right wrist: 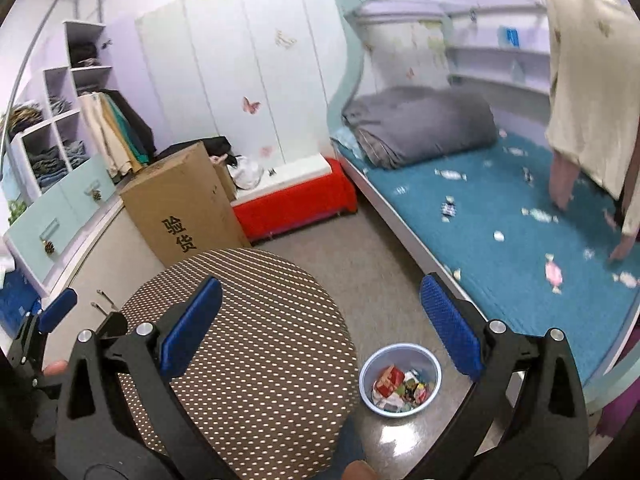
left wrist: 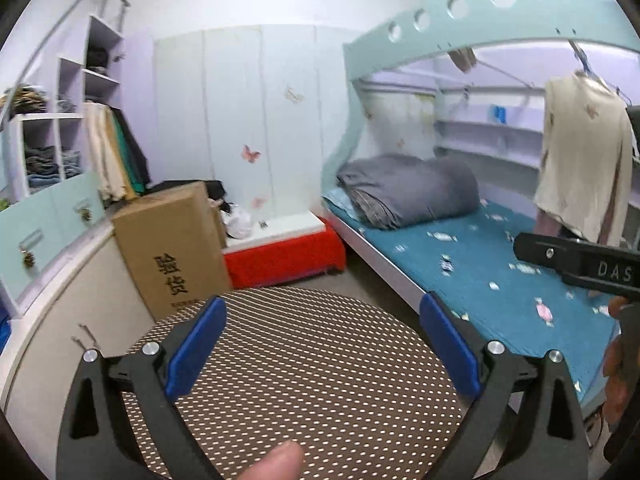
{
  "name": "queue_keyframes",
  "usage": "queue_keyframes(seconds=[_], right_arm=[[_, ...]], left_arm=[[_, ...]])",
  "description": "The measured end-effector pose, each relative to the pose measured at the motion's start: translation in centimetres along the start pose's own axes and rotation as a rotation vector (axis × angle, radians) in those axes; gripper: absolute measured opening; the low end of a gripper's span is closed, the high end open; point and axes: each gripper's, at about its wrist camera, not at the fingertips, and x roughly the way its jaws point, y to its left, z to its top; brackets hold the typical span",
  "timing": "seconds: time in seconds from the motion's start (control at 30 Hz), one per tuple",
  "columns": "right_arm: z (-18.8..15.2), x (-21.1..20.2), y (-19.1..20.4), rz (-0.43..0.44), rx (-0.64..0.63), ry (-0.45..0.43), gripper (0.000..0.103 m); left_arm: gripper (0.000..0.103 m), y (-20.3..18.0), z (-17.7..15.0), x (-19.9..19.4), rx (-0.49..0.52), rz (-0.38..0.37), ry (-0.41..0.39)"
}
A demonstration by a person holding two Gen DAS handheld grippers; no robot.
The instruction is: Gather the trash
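A: status on grippers?

B: left gripper (left wrist: 322, 344) jaws spread wide, nothing between the pads. Right gripper (right wrist: 320, 324) same, released, empty. Both angled down over the round dotted desk (right wrist: 256, 340).

A: trash?

B: blue bin (right wrist: 400, 380) on the floor, seen in right wrist cam just inside the right-hand pad, lower than the jaw tips, next to the desk edge. Wrappers (right wrist: 400, 388) already in it, red + mixed colours. No contact w/ jaws.

A: anything else loose?

B: small candy-like wrappers (right wrist: 554, 274) scattered on the teal bed (right wrist: 460, 208), beyond and to the right of the right jaws, well apart. One dark one (right wrist: 449, 208) mid-bed. Can't tell if some are just print on the sheet, too blurred.

A: left cam?

B: bin not in that view. Desk top fills the gap between the left jaws. The other gripper's black body shows at far right edge. Cardboard box (left wrist: 172, 248) ahead-left of the left pad, red bench (left wrist: 284, 256) straight ahead past the desk, grey folded quilt (left wrist: 408, 188) ahead-right on the bed.
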Motion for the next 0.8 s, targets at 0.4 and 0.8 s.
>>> queue_keyframes(seconds=[0.4, 0.8], right_arm=[[0.7, -6.6, 6.1, 0.003, -0.132, -0.166, 0.097], [0.9, -8.5, 7.3, 0.021, -0.156, -0.232, 0.097]], left_arm=[[0.098, 5.2, 1.6, -7.2, -0.158, 0.139, -0.088], [0.098, 5.8, 2.1, -10.6, -0.198, 0.184, -0.144]])
